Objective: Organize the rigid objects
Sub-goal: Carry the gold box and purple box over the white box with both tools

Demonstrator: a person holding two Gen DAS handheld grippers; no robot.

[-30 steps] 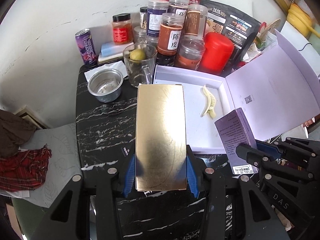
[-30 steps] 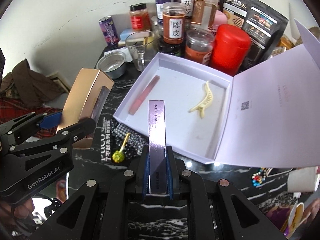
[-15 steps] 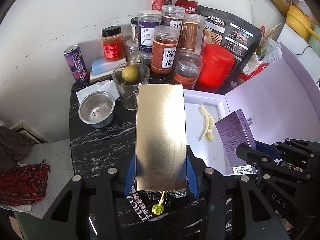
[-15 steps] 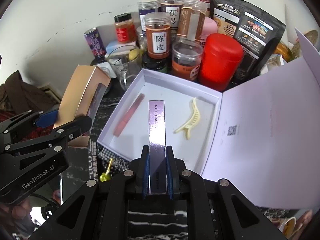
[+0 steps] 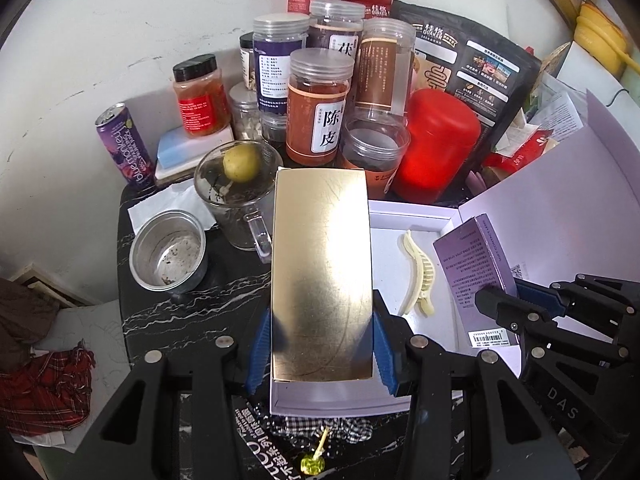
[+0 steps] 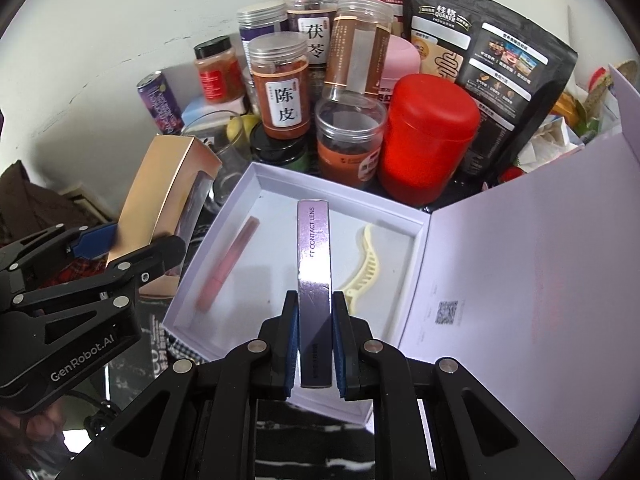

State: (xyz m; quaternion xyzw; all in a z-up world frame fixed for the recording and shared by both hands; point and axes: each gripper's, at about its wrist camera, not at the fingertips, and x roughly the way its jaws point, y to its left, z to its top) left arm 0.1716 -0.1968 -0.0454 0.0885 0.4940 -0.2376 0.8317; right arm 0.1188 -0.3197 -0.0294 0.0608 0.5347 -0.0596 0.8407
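My left gripper (image 5: 322,340) is shut on a shiny gold box (image 5: 322,272), held lengthwise over the left side of an open lilac gift box (image 5: 400,216). In the right wrist view that gold box (image 6: 160,192) hangs at the gift box's left rim (image 6: 256,170). My right gripper (image 6: 315,320) is shut on a slim purple contact-lens box (image 6: 314,248), edge-up above the tray's middle. In the tray lie a cream hair clip (image 6: 366,264) and a red tube (image 6: 228,268). The left wrist view shows the purple box (image 5: 476,268) to the right of the clip (image 5: 418,276).
The gift box's lid (image 6: 520,272) stands open to the right. Behind it crowd several jars, a red canister (image 6: 428,140) and a black pouch (image 6: 492,52). A glass mug (image 5: 236,192), a metal cup (image 5: 170,250) and a purple can (image 5: 124,140) sit left. A lollipop (image 5: 314,460) lies near.
Both grippers have moved forward with their boxes. The gift box has slid lower in both views and now lies under both held boxes, and the jars look nearer.
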